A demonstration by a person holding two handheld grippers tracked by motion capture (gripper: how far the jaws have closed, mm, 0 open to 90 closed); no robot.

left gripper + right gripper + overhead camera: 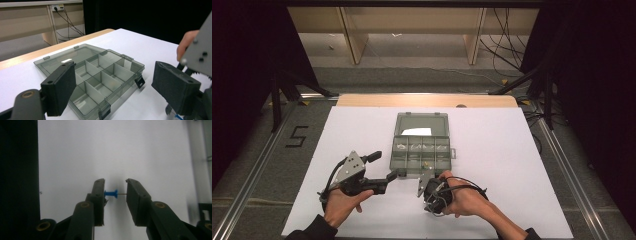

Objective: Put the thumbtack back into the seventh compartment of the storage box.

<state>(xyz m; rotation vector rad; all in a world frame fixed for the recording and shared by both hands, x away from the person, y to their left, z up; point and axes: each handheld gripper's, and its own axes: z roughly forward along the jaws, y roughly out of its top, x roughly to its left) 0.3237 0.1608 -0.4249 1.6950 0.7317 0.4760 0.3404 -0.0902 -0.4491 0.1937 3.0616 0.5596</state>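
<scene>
Right tongs (115, 193) pinch blue pushpin (111, 193); left tongs (112, 87) gape beside organizer box (100, 75).

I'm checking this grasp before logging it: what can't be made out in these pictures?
- Pushpin grip: right gripper view; head touches one jaw, whether the pin tip presses the other is too fine to tell.
- Box contents: high view; specks in the compartments are too small to name.
- Right gripper jaws: high view; hidden under its grey plate and the right hand.
- Left gripper: left gripper view; jaws open, bases cut off by the bottom edge.
</scene>
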